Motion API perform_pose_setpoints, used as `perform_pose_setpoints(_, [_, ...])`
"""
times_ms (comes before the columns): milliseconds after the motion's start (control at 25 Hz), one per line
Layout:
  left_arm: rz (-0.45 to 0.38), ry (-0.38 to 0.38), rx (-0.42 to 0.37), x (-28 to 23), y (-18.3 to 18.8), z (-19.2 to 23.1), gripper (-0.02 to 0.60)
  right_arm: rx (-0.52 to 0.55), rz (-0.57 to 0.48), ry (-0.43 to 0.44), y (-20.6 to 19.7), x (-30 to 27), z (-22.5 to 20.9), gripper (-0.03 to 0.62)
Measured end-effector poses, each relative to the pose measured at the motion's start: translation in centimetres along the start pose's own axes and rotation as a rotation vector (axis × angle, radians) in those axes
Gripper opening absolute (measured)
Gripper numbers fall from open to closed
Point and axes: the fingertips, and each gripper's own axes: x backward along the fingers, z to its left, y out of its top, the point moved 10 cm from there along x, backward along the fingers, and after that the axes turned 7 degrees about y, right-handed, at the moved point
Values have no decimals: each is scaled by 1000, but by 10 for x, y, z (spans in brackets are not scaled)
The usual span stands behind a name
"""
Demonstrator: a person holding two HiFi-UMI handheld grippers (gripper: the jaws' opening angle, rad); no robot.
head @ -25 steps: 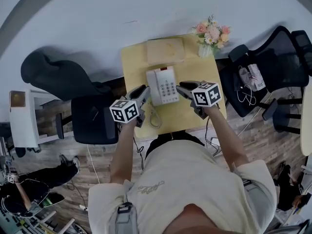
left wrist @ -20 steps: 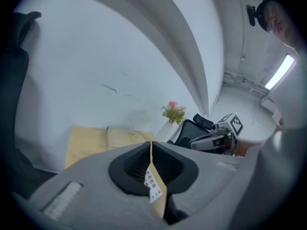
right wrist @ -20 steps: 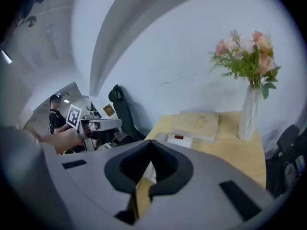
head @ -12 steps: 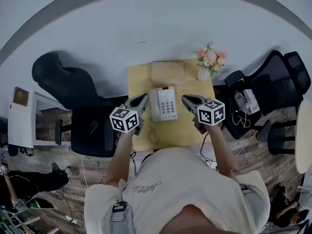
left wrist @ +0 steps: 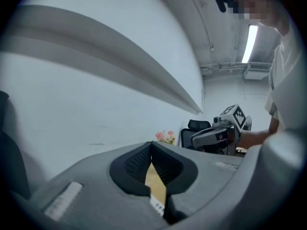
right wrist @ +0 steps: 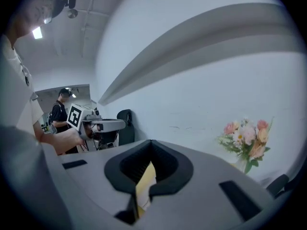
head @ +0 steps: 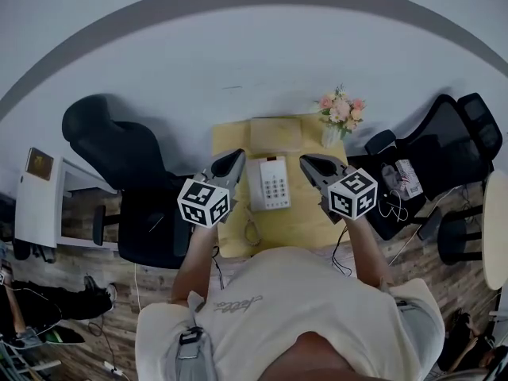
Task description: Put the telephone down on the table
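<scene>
The white telephone [head: 268,182] lies flat on the small yellow table [head: 300,219], its keypad up and its coiled cord [head: 252,230] trailing toward the near edge. My left gripper [head: 237,156] hovers above the phone's left side and my right gripper [head: 305,160] above its right side; neither touches it. Both are shut with nothing between the jaws. In the left gripper view the pads [left wrist: 139,163] meet, and a strip of table and phone keys [left wrist: 157,206] shows below them. The right gripper view shows the same closed pads [right wrist: 165,163].
A tan flat box [head: 275,135] lies at the table's far edge, and a vase of pink flowers [head: 340,109] stands at its far right corner. Black office chairs flank the table at the left [head: 107,137] and the right [head: 464,137]. The white wall is close behind.
Both grippers have risen well above the table from beside the phone. Their jaws went from apart to shut. The phone stayed on the table.
</scene>
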Motion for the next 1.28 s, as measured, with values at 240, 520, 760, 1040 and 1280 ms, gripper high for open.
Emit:
perform_pose_setpoints(240, [-52, -2, -70, 12, 33, -13, 17, 58, -71, 24, 30, 12, 11, 3])
perform_pose_setpoints(520, [-120, 34, -137, 26, 63, -16, 18, 219, -113, -63, 56, 21, 28, 2])
perform_pose_setpoints(760, [-168, 72, -167, 40, 77, -24, 18, 250, -135, -61, 61, 27, 41, 2])
perform_pose_setpoints(1040, [-182, 124, -155, 47, 72, -33, 18, 255, -179, -55, 69, 34, 52, 2])
perform_pose_setpoints(1280, [-182, 126, -172, 47, 74, -33, 18, 243, -177, -50, 65, 33, 49, 2])
